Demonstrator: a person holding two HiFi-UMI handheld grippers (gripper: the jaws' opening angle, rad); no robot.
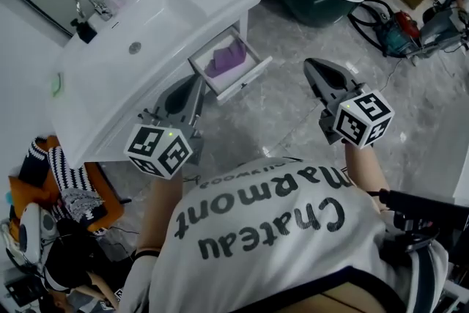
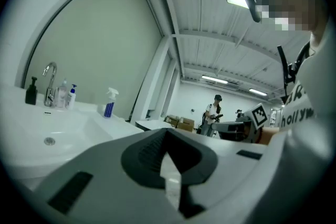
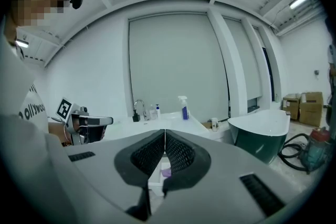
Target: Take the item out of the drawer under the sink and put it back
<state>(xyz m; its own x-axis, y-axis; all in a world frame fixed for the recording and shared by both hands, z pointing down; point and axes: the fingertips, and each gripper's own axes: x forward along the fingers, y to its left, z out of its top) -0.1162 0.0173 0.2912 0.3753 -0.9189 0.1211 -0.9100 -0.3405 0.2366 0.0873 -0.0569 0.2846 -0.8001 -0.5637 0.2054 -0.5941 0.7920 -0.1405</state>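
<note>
Head view: the drawer [image 1: 245,79] under the sink [image 1: 139,26] stands pulled out, just left of centre in the upper half of the frame. The purple item [image 1: 227,57] lies inside it, and nothing is touching it.

The left hand-held gripper [image 1: 195,80] is at centre left, its nose pointing up the frame at the drawer's left corner. In its own view the two dark pads meet at the tip. It is clenched, with nothing between the pads. That view looks out low across the white sink top, with the faucet [image 2: 50,81] at far left and a blue-striped spray bottle [image 2: 109,103] a little to its right.

The right hand-held gripper [image 1: 312,64] is at centre right of the head view. It hangs over the grey floor [image 1: 286,113], well apart from the drawer. Its view shows the ribbed pads pressed flat together, so it too is clenched and empty. Through the gap beneath those pads, low in the middle of that view, a bit of the purple item shows in the white drawer. A white and dark green bathtub [image 3: 260,131] fills the right side of that view.

Both marker cubes sit low in the head view, just above the person's white printed shirt [image 1: 271,223].
</note>
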